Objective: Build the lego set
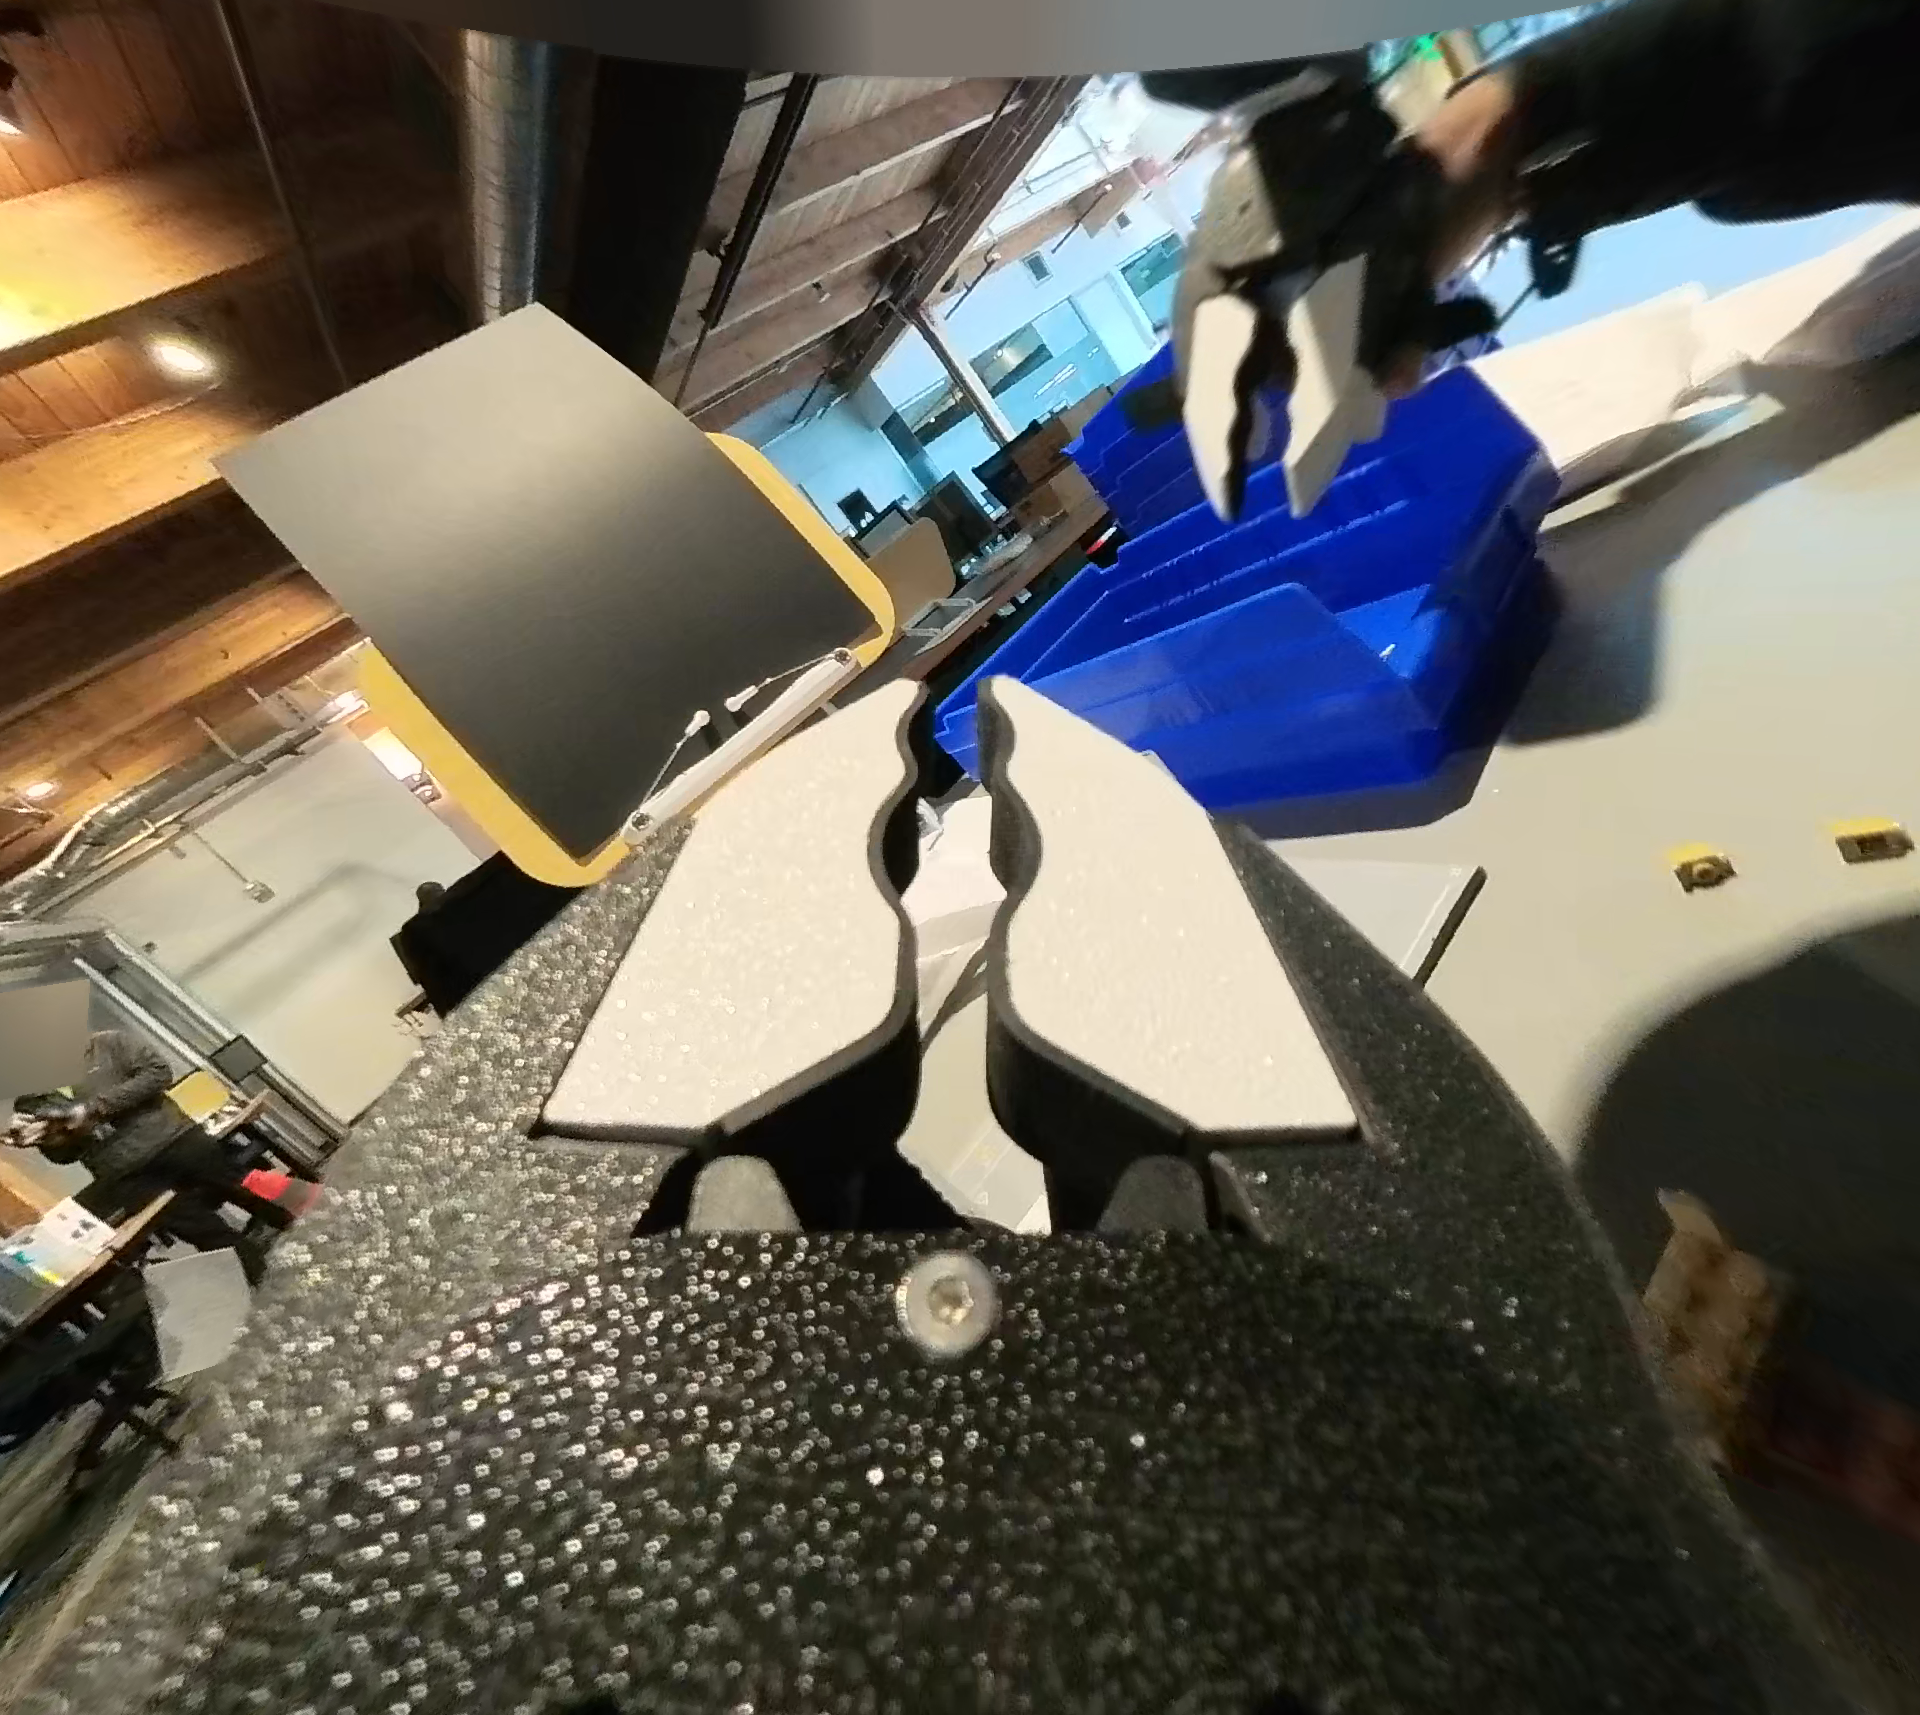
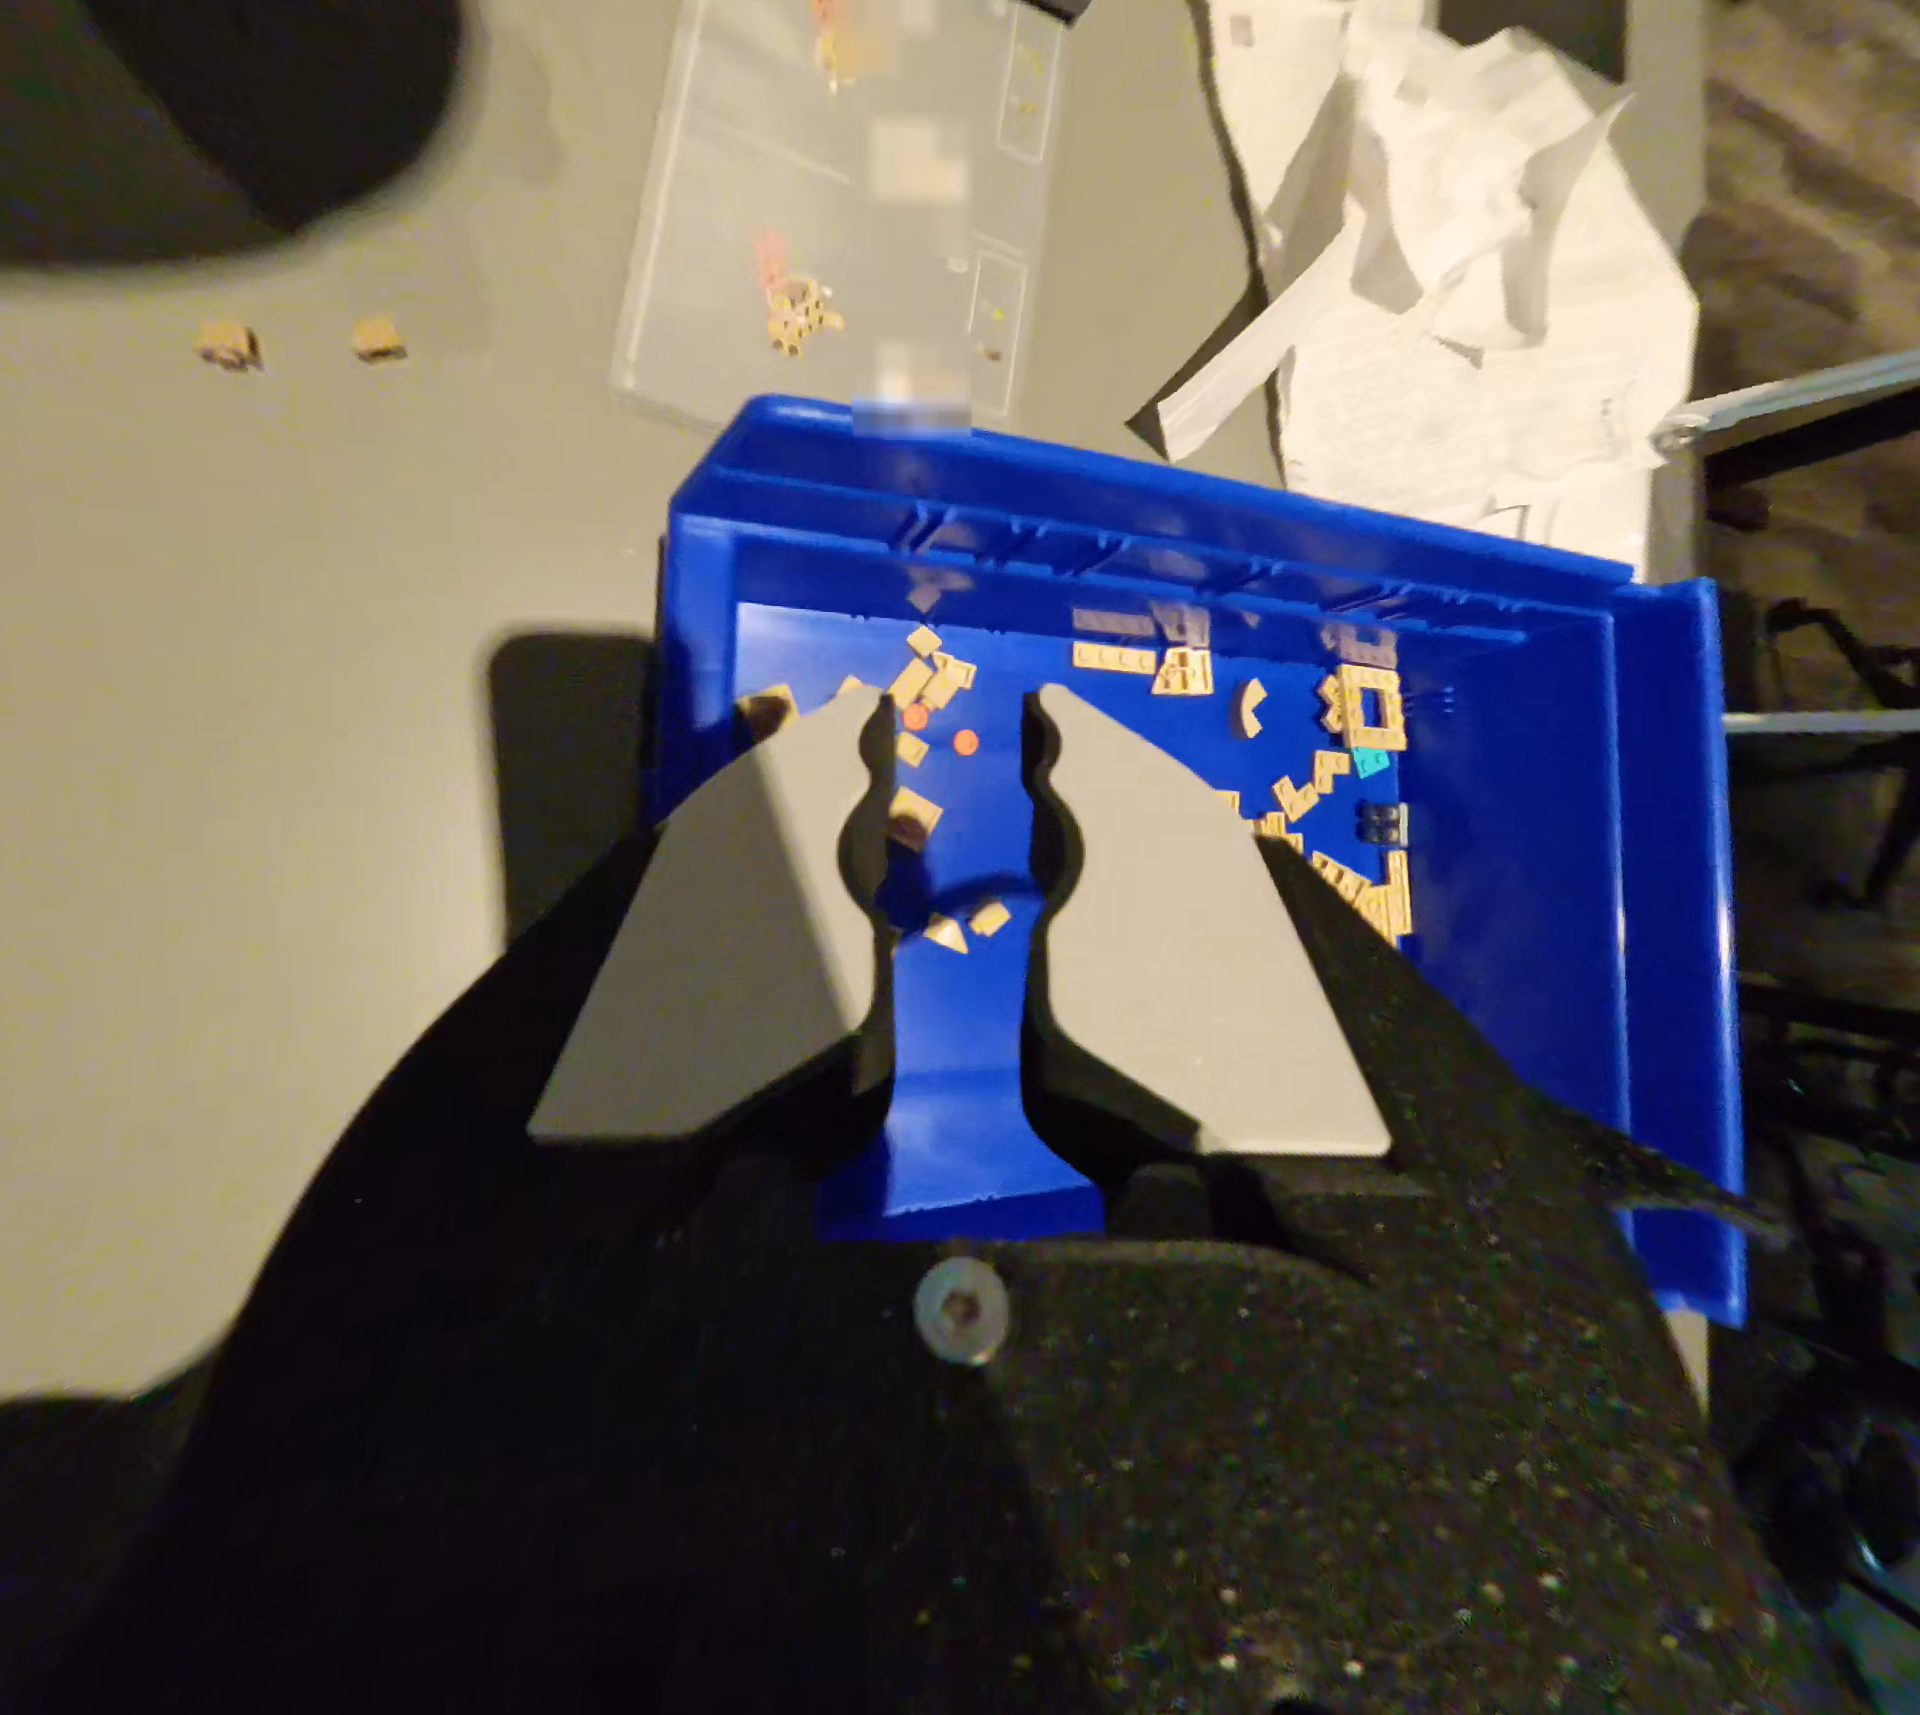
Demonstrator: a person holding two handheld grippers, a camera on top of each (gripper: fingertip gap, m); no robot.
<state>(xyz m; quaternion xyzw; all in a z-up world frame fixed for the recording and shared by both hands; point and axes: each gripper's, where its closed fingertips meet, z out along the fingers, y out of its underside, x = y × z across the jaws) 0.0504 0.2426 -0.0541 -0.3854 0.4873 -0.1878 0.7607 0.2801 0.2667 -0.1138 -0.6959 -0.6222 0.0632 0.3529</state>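
Right gripper (image 2: 956, 709) hovered over blue bin (image 2: 1621, 834) near tabletop's right edge, fingers parted, empty; tan bricks (image 2: 1371, 709) scattered inside. Left gripper (image 1: 951, 704) raised, fingers slightly apart, empty. Two tan bricks (image 2: 301, 340) loose toward tabletop's left edge

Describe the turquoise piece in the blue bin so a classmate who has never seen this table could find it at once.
Start at the blue bin on the grey table, below the crumpled white paper. Look to the bin floor's right side, where a tan square frame piece lies. The turquoise piece sits just under that frame; it is the only blue-green one among tan neighbours.
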